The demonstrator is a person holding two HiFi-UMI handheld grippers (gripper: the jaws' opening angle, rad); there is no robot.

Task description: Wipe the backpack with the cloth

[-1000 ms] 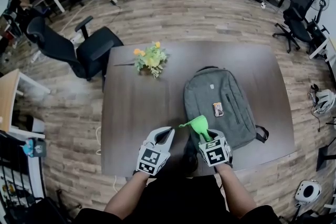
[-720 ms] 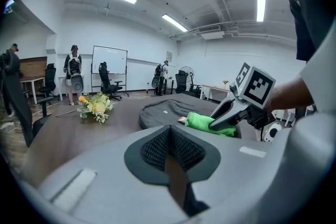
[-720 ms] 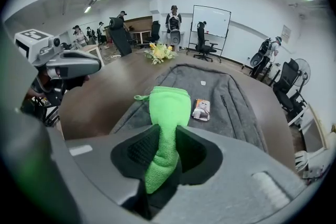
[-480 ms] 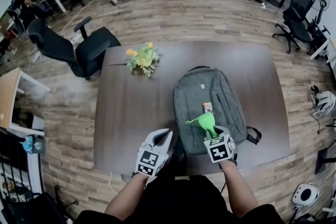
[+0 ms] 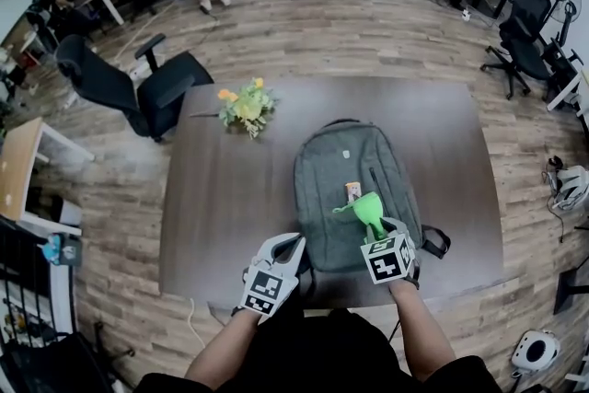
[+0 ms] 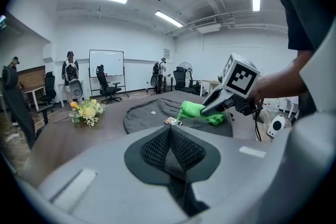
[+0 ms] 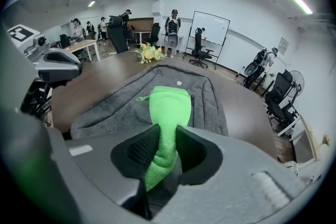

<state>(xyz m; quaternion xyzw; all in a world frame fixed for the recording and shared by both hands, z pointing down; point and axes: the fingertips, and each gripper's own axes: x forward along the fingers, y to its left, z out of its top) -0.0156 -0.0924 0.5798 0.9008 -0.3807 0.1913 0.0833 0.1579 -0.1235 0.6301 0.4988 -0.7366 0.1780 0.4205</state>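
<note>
Counter (image 5: 221,198): grey backpack (image 5: 345,166) flat, front up. Right claw (image 5: 375,230) clamps green cloth (image 5: 370,209), bunched, over pack's lower front. Left claw (image 5: 293,242) pinched together, empty, at near edge. Judgement: press cloth flat, long even strokes, skirt small card (image 5: 352,190); left could steady pack.

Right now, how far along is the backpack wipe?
Done: the right gripper is shut on the green cloth, held over the backpack's lower front. In hand: the cloth sits at or just above the fabric; contact is unclear. The left gripper is shut and empty by the backpack's near corner. Left: the wiping itself; no wiped patch shows.
</note>
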